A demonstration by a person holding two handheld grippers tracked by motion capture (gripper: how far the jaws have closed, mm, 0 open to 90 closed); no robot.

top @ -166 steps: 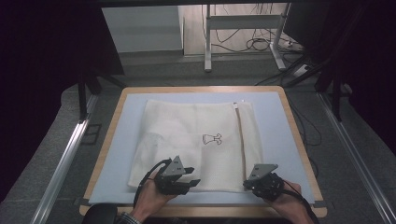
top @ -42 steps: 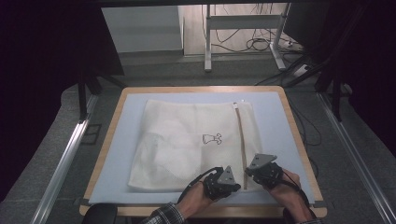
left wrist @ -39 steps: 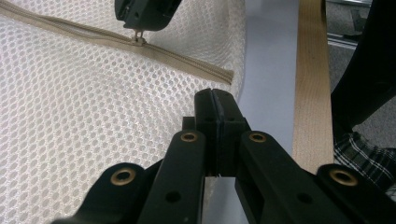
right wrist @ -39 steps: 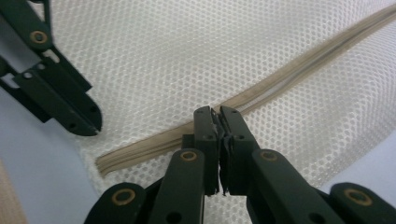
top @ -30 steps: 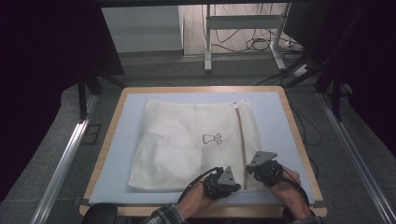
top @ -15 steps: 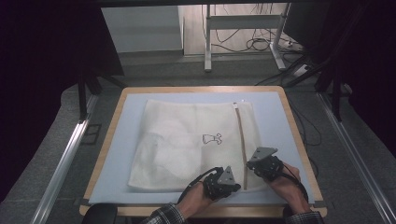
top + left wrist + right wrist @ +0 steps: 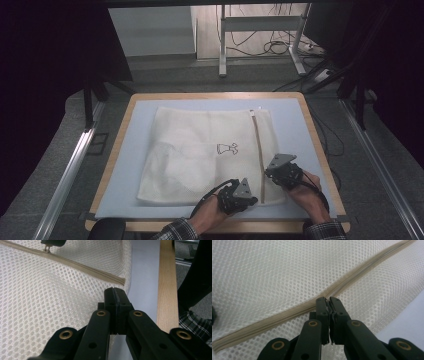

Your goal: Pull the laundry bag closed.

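The white mesh laundry bag [image 7: 207, 155] lies flat on the blue mat [image 7: 125, 165] of the wooden-edged table [image 7: 314, 135], with its beige zipper [image 7: 258, 150] running along the right side from the far edge to the near edge. The bag is probably very light and soft — it would fold and slide easily, and the open mesh gives little for the jaws to bite on. The zipper tape is thicker and firmer, so the best places to take hold are likely the small metal pull and the near end of the tape. In the left gripper view the left gripper [image 7: 115, 293] sits at the near edge of the bag just beside the zipper's end, its jaws pressed together on the bag's edge. In the right gripper view the right gripper [image 7: 327, 300] is on the zipper, jaws closed and pinching what looks like the metal pull [image 7: 327, 300]. One gripper anchoring the cloth seems necessary — otherwise the whole bag would travel with the pull.
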